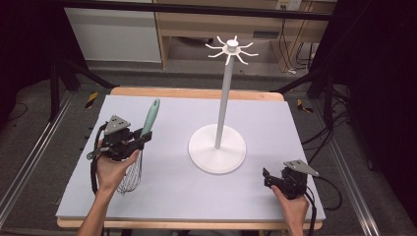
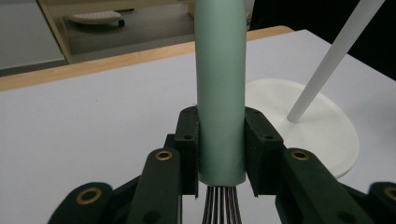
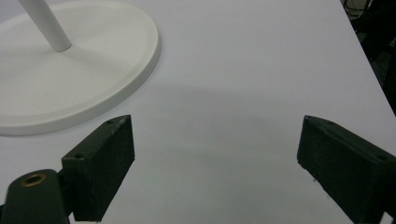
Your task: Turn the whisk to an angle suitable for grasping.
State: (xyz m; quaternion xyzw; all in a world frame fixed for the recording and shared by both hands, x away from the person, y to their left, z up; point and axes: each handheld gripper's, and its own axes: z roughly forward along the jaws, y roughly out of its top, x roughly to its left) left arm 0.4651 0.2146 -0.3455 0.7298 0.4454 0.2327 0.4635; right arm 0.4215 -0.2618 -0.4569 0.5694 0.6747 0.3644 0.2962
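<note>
Your left gripper [image 1: 140,142] is clamping the whisk [image 1: 142,147] by its green handle, left of the hook stand [image 1: 223,118]; your right gripper [image 3: 215,168] is idling wide open. The smooth handle may slip while lifting.

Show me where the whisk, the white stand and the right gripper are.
whisk [image 2: 220,93]: left gripper view, on its green handle.
white stand [image 1: 224,101]: high view, on its upright pole.
right gripper [image 3: 215,170]: right gripper view, midway between its open jaws.

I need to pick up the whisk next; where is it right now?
The whisk is at the table's left in the high view, its green handle clamped in the left gripper, left of the white hook stand.
</note>
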